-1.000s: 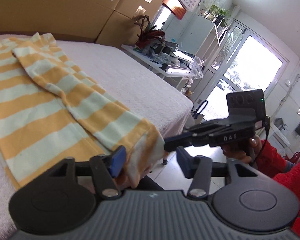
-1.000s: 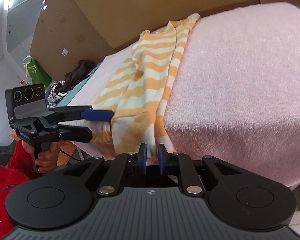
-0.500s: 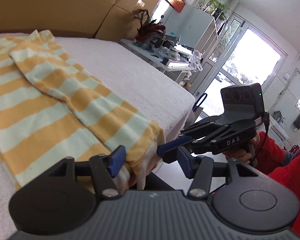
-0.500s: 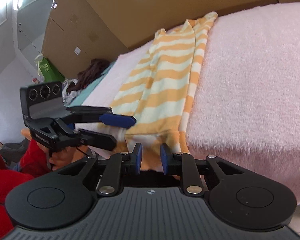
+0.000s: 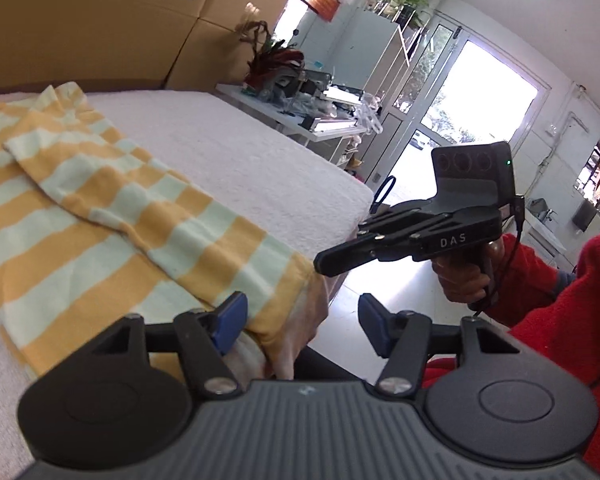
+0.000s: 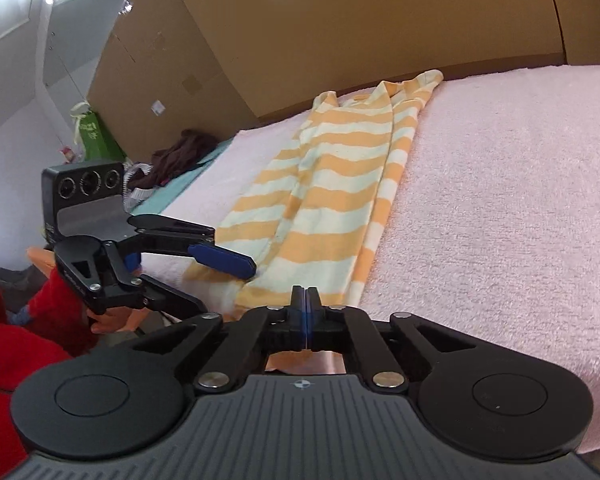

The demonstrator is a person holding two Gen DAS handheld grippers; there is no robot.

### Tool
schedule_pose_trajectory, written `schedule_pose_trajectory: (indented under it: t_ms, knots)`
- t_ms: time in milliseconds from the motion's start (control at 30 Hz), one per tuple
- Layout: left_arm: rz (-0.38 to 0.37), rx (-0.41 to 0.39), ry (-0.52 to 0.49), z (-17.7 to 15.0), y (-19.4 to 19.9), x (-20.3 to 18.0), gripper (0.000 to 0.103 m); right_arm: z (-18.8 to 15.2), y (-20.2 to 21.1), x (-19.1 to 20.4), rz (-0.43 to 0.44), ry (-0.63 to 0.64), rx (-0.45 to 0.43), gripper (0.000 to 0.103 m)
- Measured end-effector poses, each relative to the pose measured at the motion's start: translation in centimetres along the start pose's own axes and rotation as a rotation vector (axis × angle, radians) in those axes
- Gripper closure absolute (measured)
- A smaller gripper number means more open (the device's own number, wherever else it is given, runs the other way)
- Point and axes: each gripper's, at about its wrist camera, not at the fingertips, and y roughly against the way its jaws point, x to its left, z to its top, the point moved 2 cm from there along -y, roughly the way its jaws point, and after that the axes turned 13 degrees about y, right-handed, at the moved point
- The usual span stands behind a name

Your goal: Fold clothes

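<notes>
At near table edge: striped shirt [image 6: 332, 208] lies lengthwise on pink towel [image 6: 500, 200], hem overhanging. Right gripper [image 6: 306, 308] pinched closed at hem; cloth between pads unclear. Left gripper [image 5: 300, 320] spread wide, empty. Clamp both corners level before lifting.

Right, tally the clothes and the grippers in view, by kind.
striped shirt: 1
dark clothes heap: 1
grippers: 2 (left gripper, right gripper)
total: 4
</notes>
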Motion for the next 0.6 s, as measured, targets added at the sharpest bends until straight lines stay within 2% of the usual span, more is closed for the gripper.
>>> schedule_pose_trajectory:
  t_ms: [100, 167, 300, 400, 600]
  knots:
    - [0.005, -0.013, 0.019, 0.3, -0.1, 0.5, 0.041, -0.6, 0.5, 0.1, -0.013, 0.0, 0.016, 0.094]
    - [0.018, -0.004, 0.037, 0.6, -0.7, 1.1, 0.041, -0.9, 0.4, 0.1, -0.025, -0.003, 0.027, 0.094]
    - [0.025, 0.013, 0.01, 0.6, -1.6, 0.9, 0.04, -1.1, 0.2, 0.5, -0.047, 0.021, 0.04, 0.092]
    - [0.022, 0.016, 0.001, 0.8, -1.6, 0.8, 0.041, -1.4, 0.7, 0.3, -0.096, 0.026, 0.037, 0.078]
    - [0.039, 0.03, -0.029, 0.8, -1.9, 0.5, 0.041, -1.8, -0.1, 0.4, -0.086, 0.035, 0.052, 0.081]
